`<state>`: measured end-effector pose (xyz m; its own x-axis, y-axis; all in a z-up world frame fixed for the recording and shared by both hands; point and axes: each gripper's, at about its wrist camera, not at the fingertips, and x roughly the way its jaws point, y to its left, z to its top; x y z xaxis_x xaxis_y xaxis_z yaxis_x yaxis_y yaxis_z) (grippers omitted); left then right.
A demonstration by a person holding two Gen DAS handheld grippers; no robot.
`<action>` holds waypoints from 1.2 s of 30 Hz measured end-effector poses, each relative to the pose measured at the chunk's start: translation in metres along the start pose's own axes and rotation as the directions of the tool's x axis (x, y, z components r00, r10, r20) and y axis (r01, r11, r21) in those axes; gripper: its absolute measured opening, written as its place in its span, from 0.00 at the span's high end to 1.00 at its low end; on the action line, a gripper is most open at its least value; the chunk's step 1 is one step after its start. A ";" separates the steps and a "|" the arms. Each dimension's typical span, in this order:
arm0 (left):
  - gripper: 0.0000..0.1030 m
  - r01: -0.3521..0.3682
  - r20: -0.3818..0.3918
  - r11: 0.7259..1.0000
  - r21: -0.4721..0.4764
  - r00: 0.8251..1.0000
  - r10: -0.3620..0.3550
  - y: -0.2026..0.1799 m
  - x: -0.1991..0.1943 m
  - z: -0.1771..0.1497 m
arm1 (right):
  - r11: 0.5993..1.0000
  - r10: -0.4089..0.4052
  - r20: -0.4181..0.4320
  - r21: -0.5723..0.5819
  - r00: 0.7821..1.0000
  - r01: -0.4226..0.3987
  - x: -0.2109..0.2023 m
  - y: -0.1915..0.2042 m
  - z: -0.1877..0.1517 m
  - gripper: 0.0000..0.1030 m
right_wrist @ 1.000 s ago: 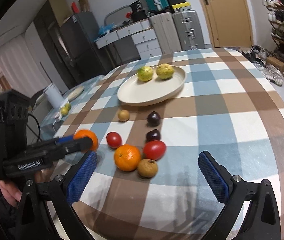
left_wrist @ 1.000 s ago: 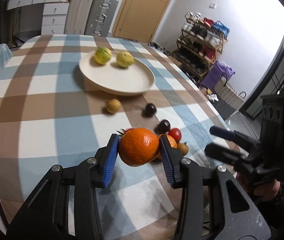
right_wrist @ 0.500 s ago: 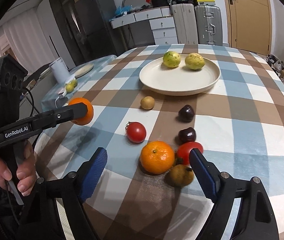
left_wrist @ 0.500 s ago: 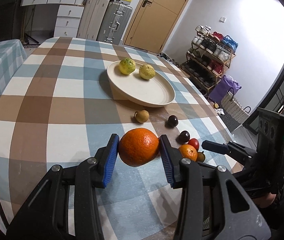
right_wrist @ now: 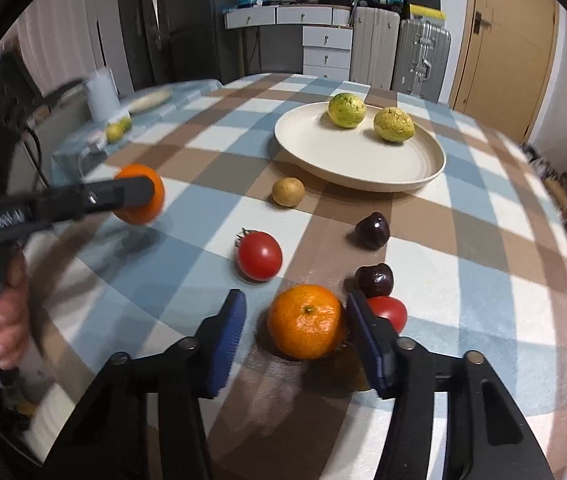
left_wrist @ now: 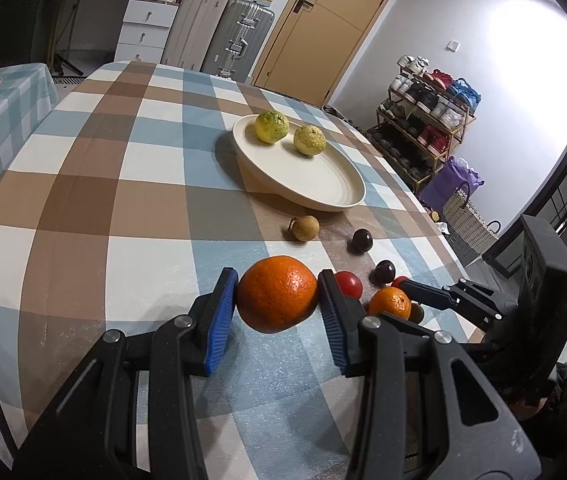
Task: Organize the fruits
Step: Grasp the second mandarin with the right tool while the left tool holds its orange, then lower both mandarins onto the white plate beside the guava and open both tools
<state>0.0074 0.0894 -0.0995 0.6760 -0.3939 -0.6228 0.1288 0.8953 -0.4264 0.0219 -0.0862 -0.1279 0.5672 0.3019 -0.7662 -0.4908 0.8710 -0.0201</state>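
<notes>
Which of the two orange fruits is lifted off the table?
The round orange fruit clamped in the left gripper is lifted. The other orange fruit rests on the checked tablecloth, between the open right gripper's fingers.

Lived-in home, dining corner by the entry. Round table under a blue, brown and white checked cloth (left_wrist: pixel 131 184). Tan wooden door with a lever handle (left_wrist: pixel 323 28). Open metal shoe rack crowded with shoes (left_wrist: pixel 427 108). Two ribbed hard-shell suitcases (left_wrist: pixel 219 32) upright beside white drawer units (left_wrist: pixel 139 28). Purple bag and woven basket (left_wrist: pixel 467 216) on the floor.
</notes>
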 end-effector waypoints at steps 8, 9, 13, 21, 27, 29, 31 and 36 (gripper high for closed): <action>0.63 -0.003 -0.003 1.000 0.000 1.000 0.003 0.002 0.001 0.000 | 0.993 -0.074 0.026 -0.085 0.997 0.076 0.002 0.008 -0.004 0.60; 0.63 -0.005 -0.004 1.000 0.003 1.000 0.005 0.001 0.002 0.000 | 0.996 -0.060 0.031 -0.069 0.998 0.062 0.001 0.005 -0.004 0.60; 0.63 -0.010 -0.005 1.000 0.007 1.000 0.010 -0.002 0.002 0.001 | 1.000 -0.011 0.063 -0.025 0.998 0.012 -0.006 -0.002 -0.002 0.60; 0.63 -0.026 -0.008 0.999 0.035 1.000 0.026 -0.012 0.008 0.012 | 0.989 0.117 0.199 0.060 0.973 -0.131 -0.036 -0.018 0.004 0.60; 0.63 -0.028 -0.005 0.998 0.052 1.000 0.028 -0.019 0.016 0.033 | 0.977 0.156 0.276 0.097 0.948 -0.189 -0.050 -0.032 0.013 0.60; 0.63 -0.029 -0.002 0.998 0.064 1.000 0.029 -0.022 0.020 0.042 | 0.969 0.177 0.292 0.115 0.940 -0.218 -0.051 -0.039 0.016 0.60; 0.63 -0.027 0.001 0.998 0.062 1.000 0.027 -0.023 0.024 0.054 | 0.966 0.181 0.305 0.123 0.935 -0.228 -0.051 -0.046 0.023 0.60; 0.63 -0.029 0.003 0.998 0.053 1.000 0.029 -0.021 0.038 0.084 | 0.957 0.200 0.327 0.135 0.924 -0.255 -0.048 -0.066 0.045 0.60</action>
<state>0.0909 0.0727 -0.0591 0.6820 -0.3668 -0.6327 0.1472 0.9163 -0.3725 0.0567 -0.1413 -0.0609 0.6423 0.5795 -0.5016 -0.5249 0.8095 0.2630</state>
